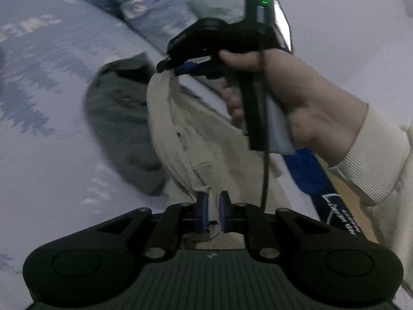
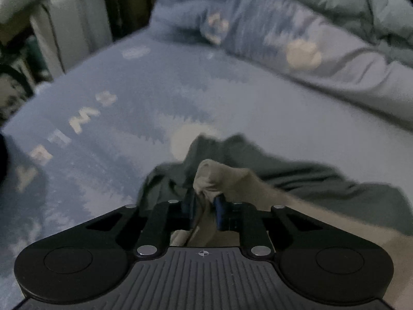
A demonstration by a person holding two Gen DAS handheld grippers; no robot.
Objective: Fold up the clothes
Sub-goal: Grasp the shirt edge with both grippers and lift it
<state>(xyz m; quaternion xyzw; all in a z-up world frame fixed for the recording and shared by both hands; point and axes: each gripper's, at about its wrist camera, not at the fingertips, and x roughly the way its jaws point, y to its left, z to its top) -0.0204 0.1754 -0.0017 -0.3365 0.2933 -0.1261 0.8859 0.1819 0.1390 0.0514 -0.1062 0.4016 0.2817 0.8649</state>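
A beige garment (image 1: 185, 134) hangs stretched between both grippers above the bed. My left gripper (image 1: 213, 211) is shut on one edge of it, the cloth pinched between the blue pads. A hand with a cream sleeve (image 1: 304, 103) holds the right gripper (image 1: 166, 66), which is shut on the garment's far corner. In the right wrist view that gripper (image 2: 205, 206) clamps a bunched beige fold (image 2: 222, 175). A dark grey-green garment (image 1: 116, 108) (image 2: 296, 180) lies crumpled on the sheet below the beige one.
The bed sheet (image 1: 46, 142) (image 2: 129, 118) is pale blue with a tree print and white letters. A rumpled duvet (image 2: 322, 38) lies along the far side. A dark blue strip with white lettering (image 1: 325, 188) runs at the right. White furniture (image 2: 69, 25) stands past the bed.
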